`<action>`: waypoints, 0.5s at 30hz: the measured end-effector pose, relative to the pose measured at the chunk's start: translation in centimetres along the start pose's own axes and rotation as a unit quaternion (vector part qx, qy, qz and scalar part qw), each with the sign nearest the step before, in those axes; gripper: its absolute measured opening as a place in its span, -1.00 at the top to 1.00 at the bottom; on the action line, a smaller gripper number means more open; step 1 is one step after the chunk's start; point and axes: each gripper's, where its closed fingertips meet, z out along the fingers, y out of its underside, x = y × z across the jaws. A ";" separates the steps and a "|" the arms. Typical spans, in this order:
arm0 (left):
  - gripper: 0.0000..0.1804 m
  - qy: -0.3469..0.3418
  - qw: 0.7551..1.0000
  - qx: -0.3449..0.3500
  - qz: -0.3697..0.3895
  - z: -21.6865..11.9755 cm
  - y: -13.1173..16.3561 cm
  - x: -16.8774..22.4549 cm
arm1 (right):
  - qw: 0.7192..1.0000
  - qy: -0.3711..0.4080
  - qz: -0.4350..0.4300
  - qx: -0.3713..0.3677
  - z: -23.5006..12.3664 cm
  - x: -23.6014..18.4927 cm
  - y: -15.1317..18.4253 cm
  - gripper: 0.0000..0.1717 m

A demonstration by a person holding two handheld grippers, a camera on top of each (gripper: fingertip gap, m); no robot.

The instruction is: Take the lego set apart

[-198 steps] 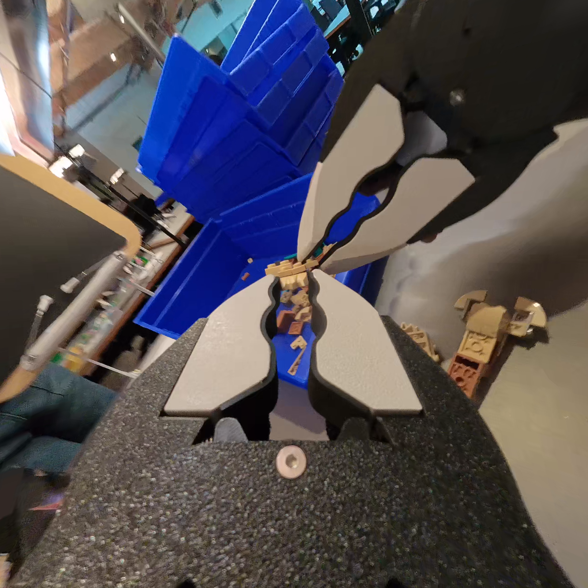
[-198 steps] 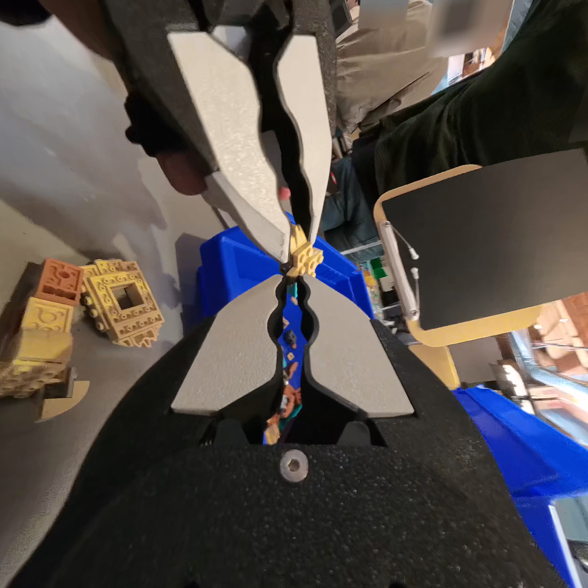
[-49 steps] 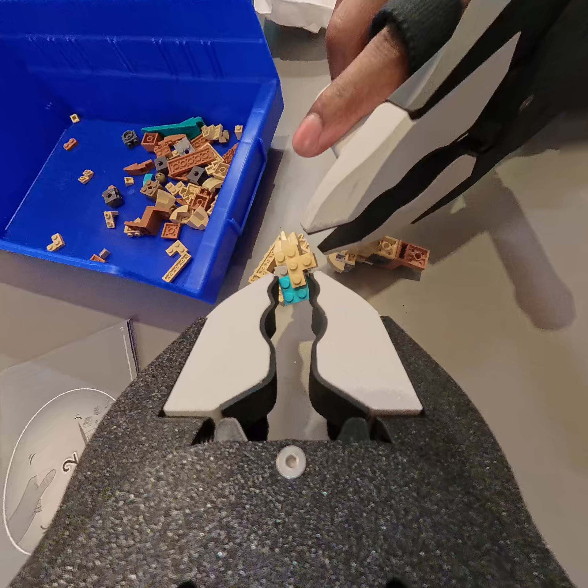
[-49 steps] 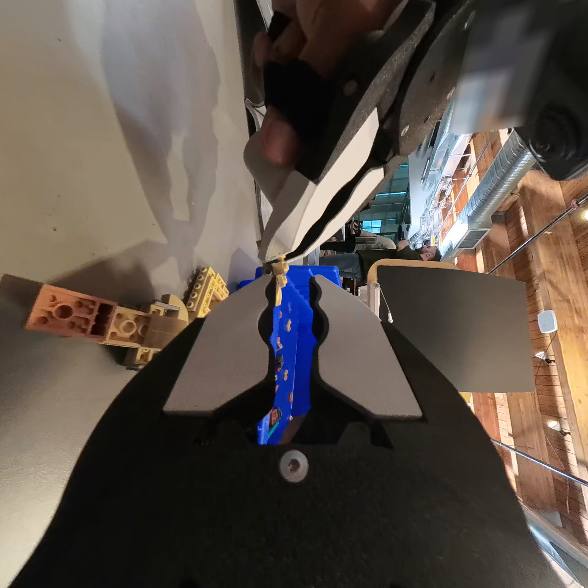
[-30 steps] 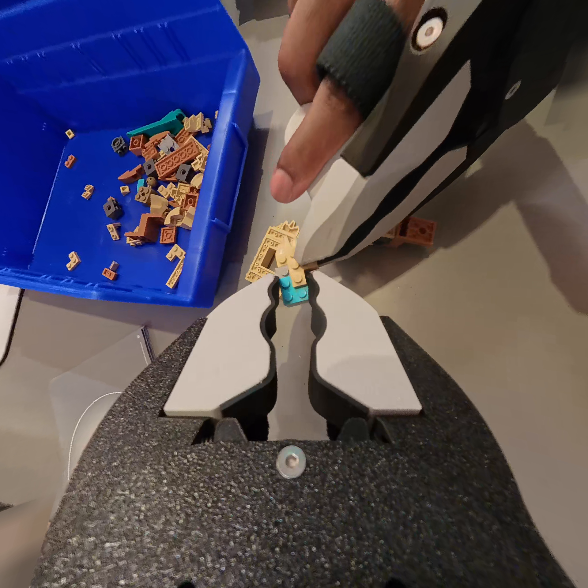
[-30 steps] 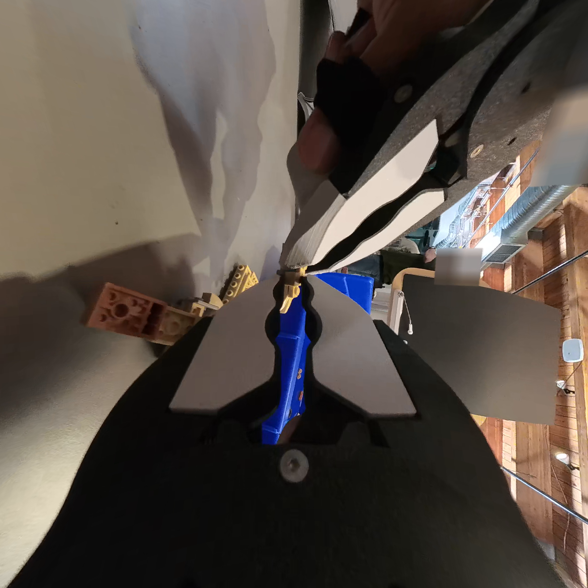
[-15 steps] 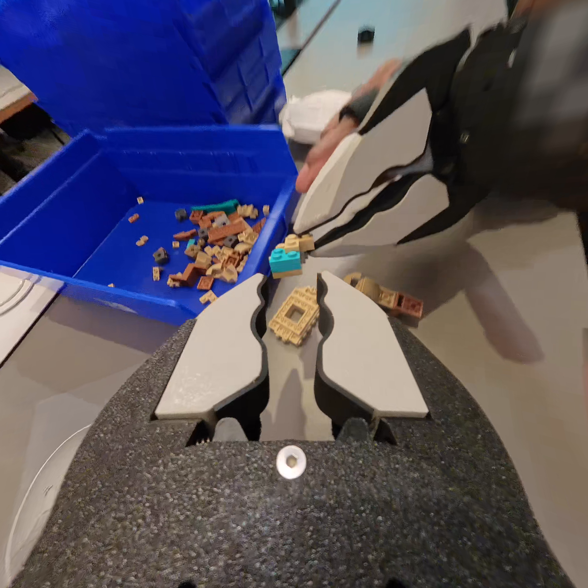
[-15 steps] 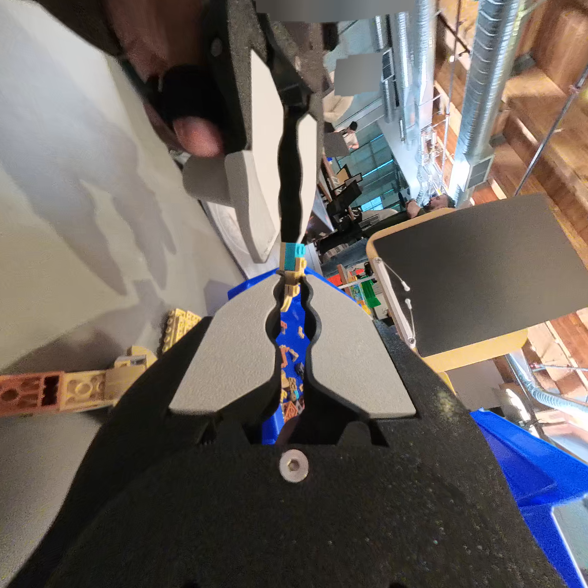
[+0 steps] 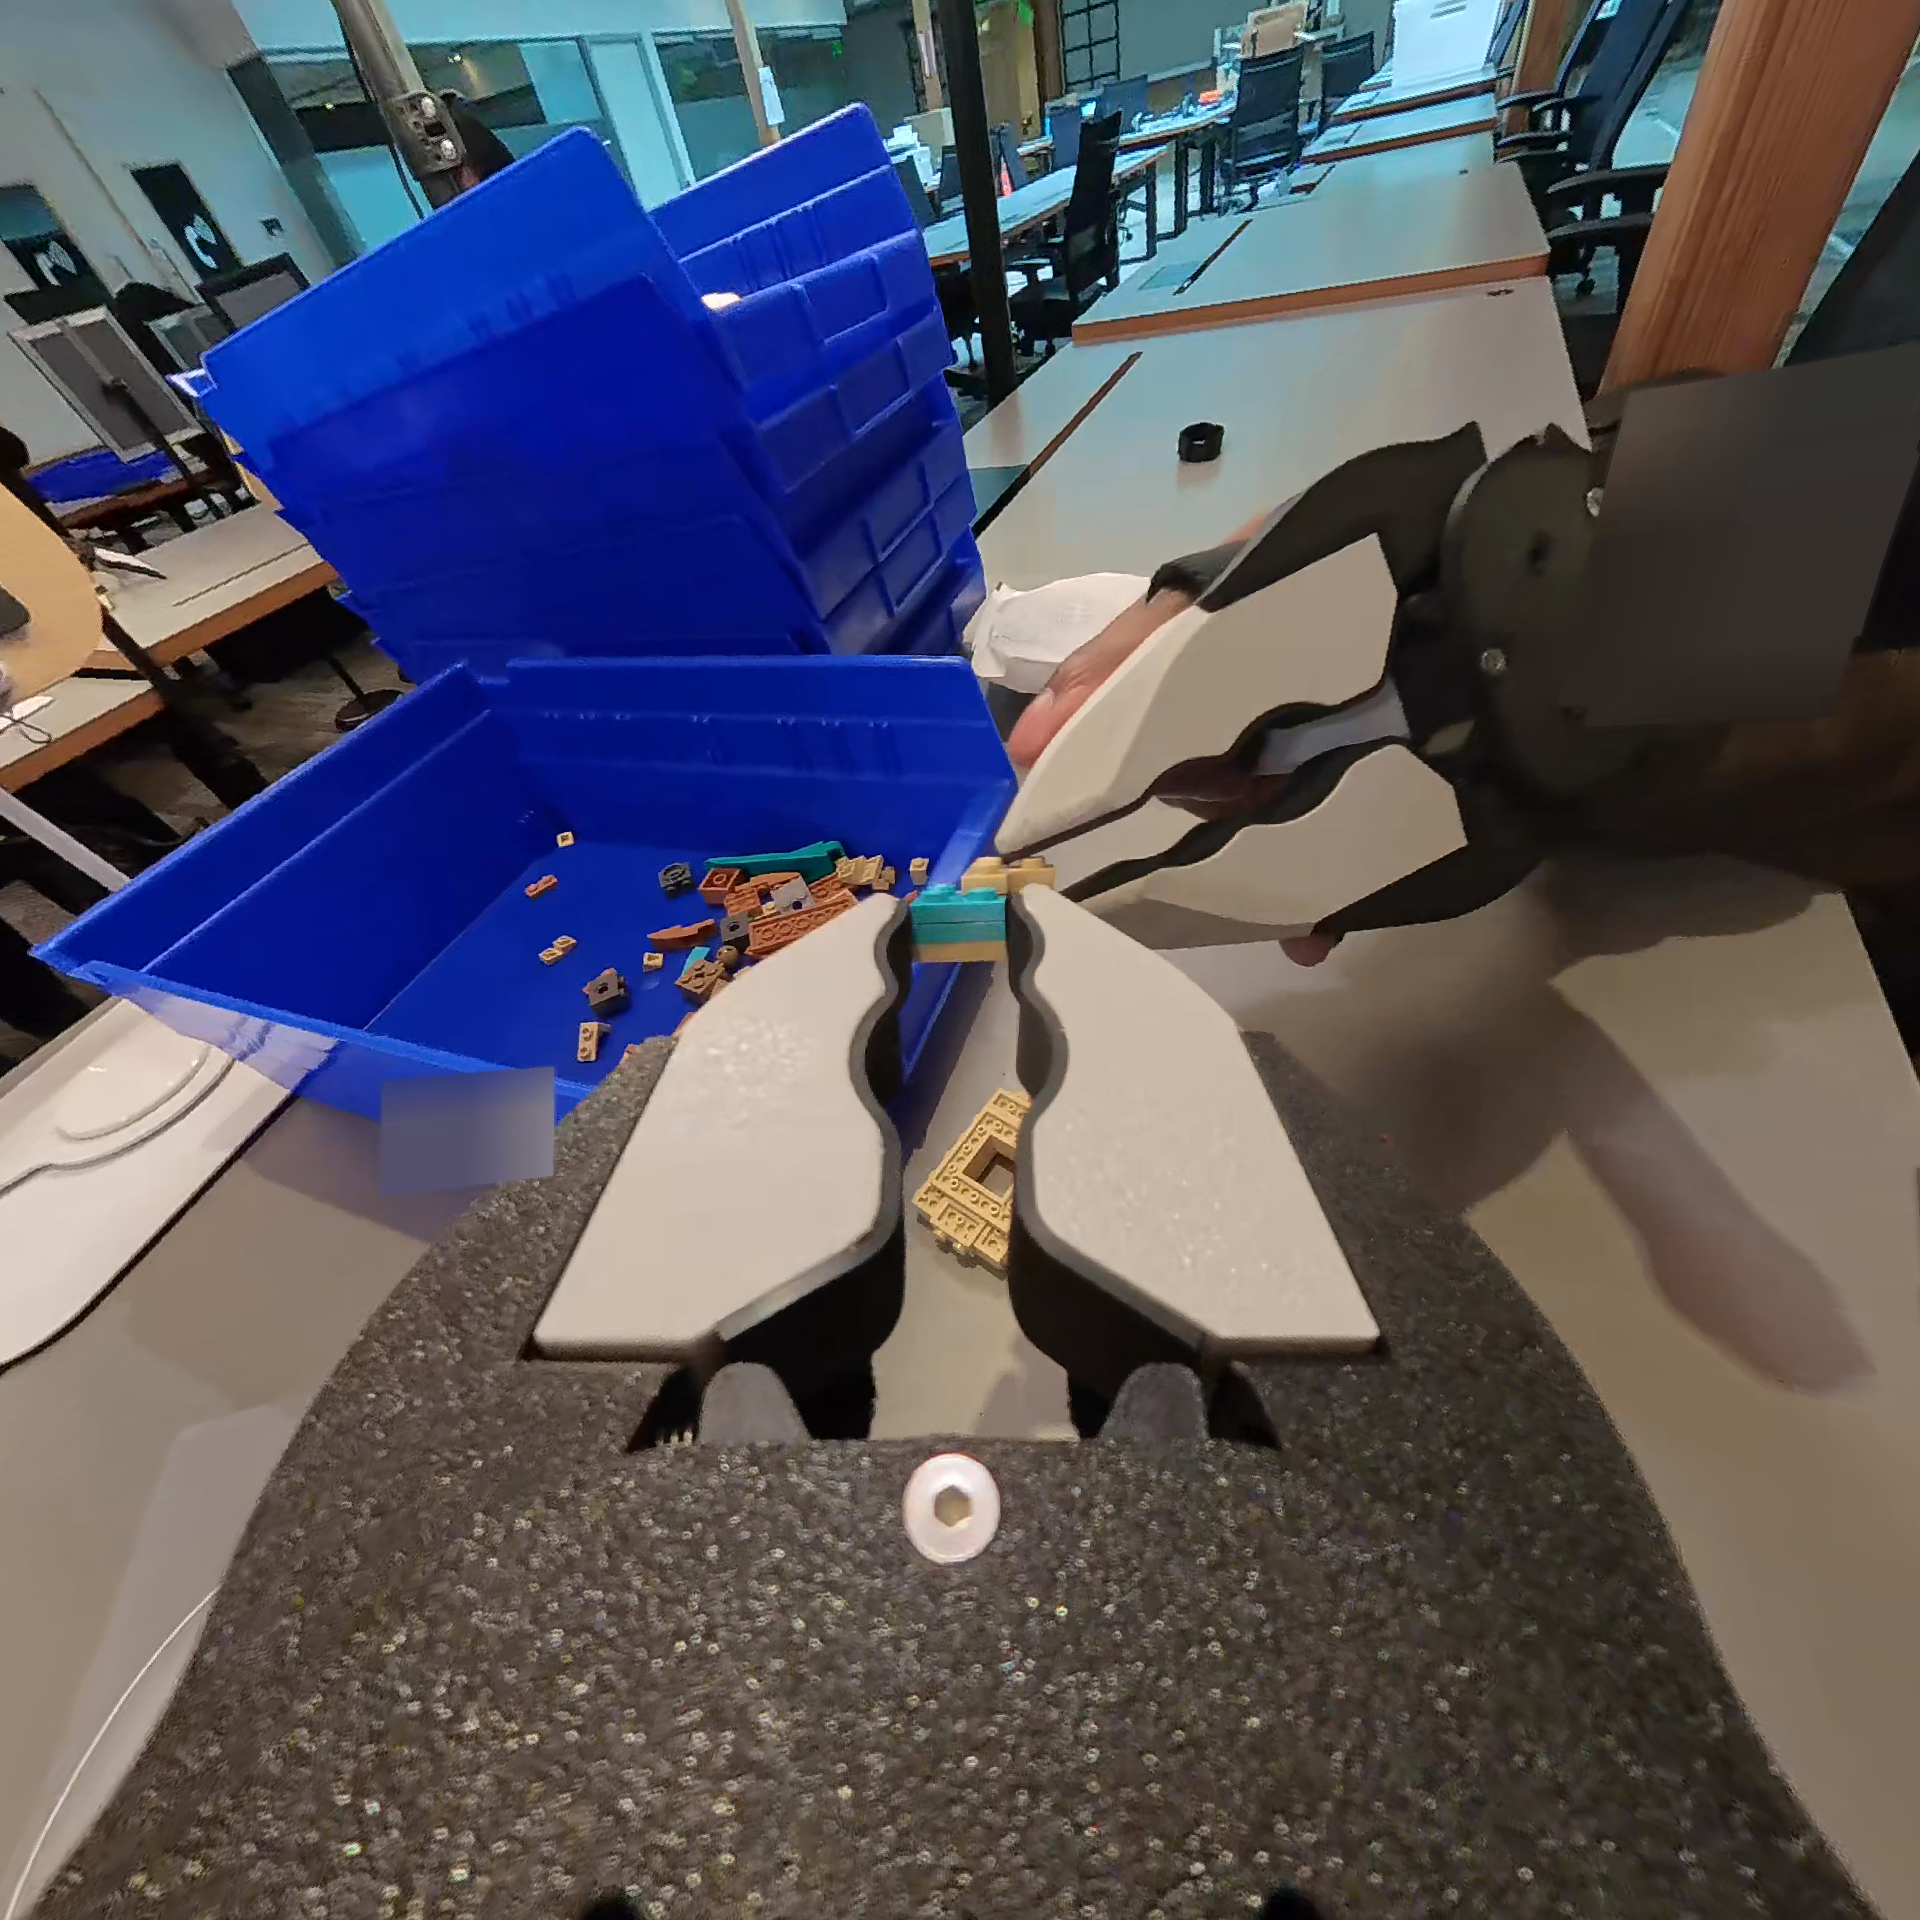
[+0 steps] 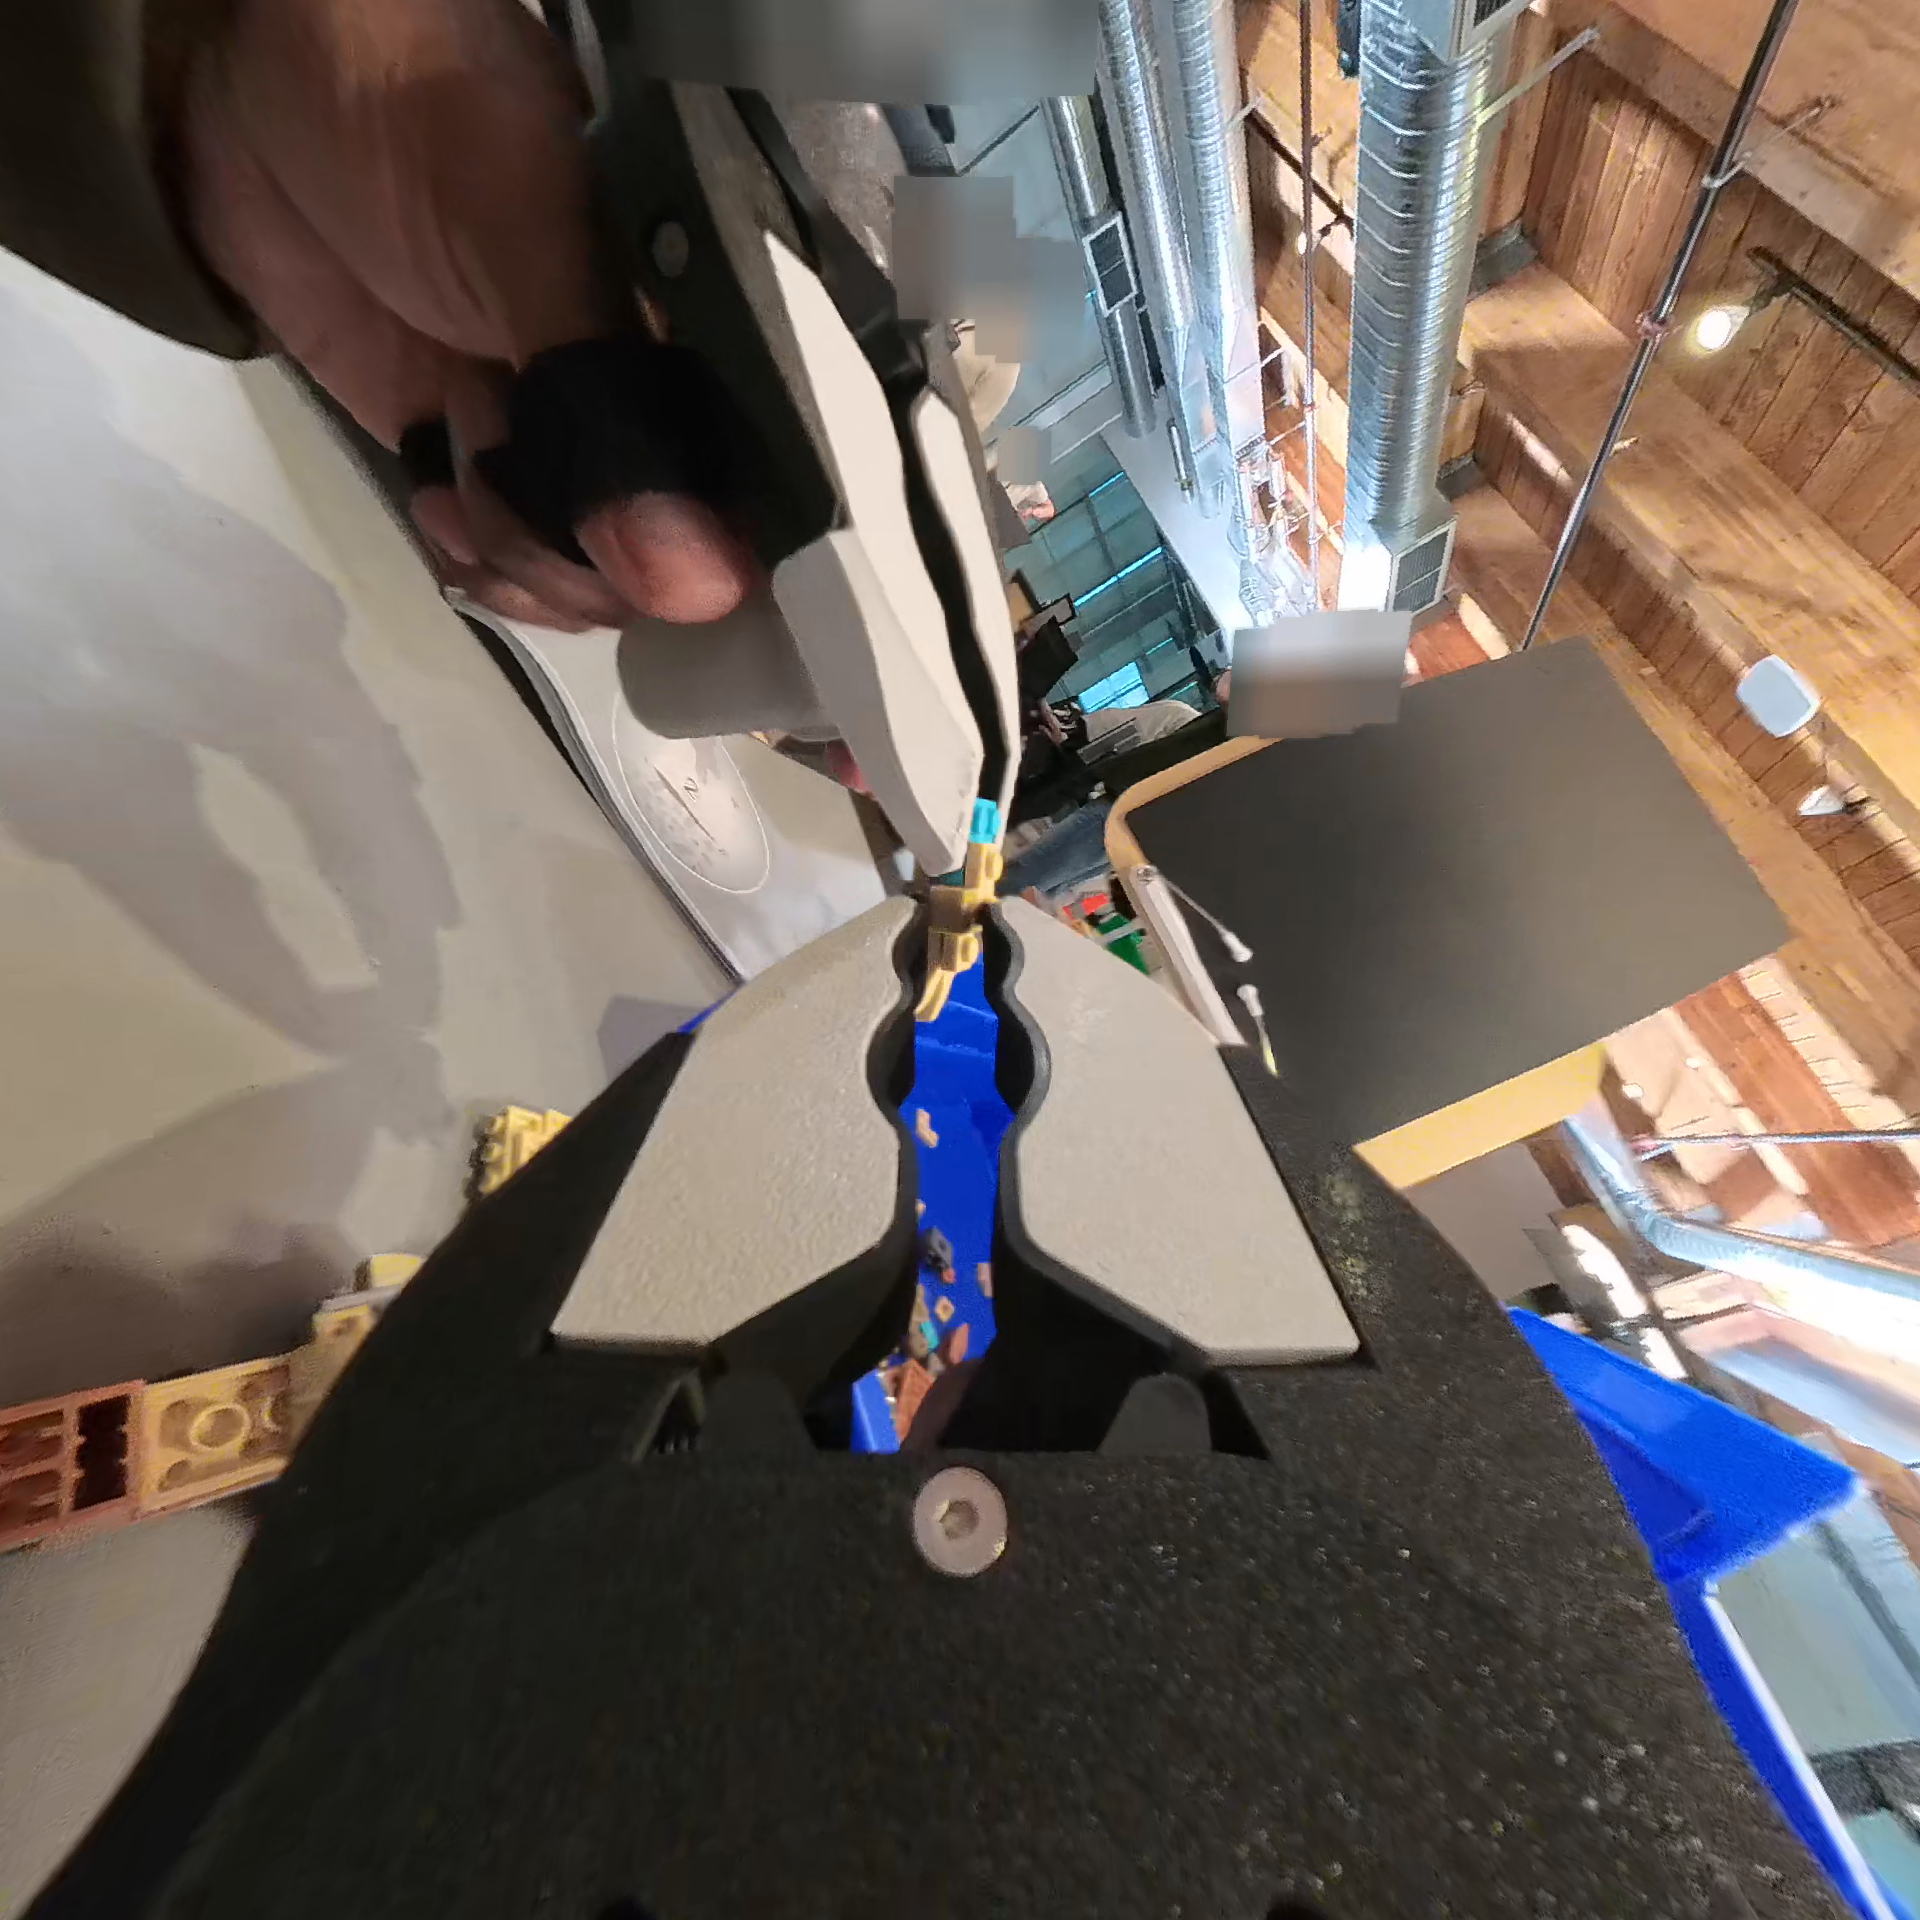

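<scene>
Your left gripper (image 9: pixel 958 902) clamps the small teal-and-tan brick stack (image 9: pixel 958 920) above the blue plastic bin (image 9: pixel 312 935); your right gripper (image 10: pixel 956 914) pinches its tan plates (image 10: pixel 951 935) (thin hold). Twisting could snap them apart.

The brown and tan brick row (image 10: pixel 125 1449) runs off the left edge; the tan square frame (image 9: pixel 977 1184) sits partly behind the left gripper's fingers (image 9: pixel 1143 1132).

Open-plan office: long grey desk rows (image 9: pixel 1340 312), black swivel chairs (image 9: pixel 1091 197), glass partitions, wood-plank ceiling (image 10: pixel 1662 312) w/ silver ducts (image 10: pixel 1392 260).
</scene>
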 end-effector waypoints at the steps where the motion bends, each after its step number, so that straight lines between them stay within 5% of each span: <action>1: 0.81 -0.002 1.000 0.000 0.003 0.0 0.0 0.0 | 1.000 0.006 -0.017 -0.002 0.0 0.0 0.0 0.89; 6: 0.82 -0.008 1.000 -0.022 0.019 0.2 0.5 0.1 | 0.995 0.011 -0.091 -0.025 0.1 -0.4 0.4 0.88; 15: 0.81 -0.034 0.992 -0.050 0.113 0.3 0.6 0.6 | 0.998 -0.060 0.001 -0.011 -0.5 -0.6 0.6 0.90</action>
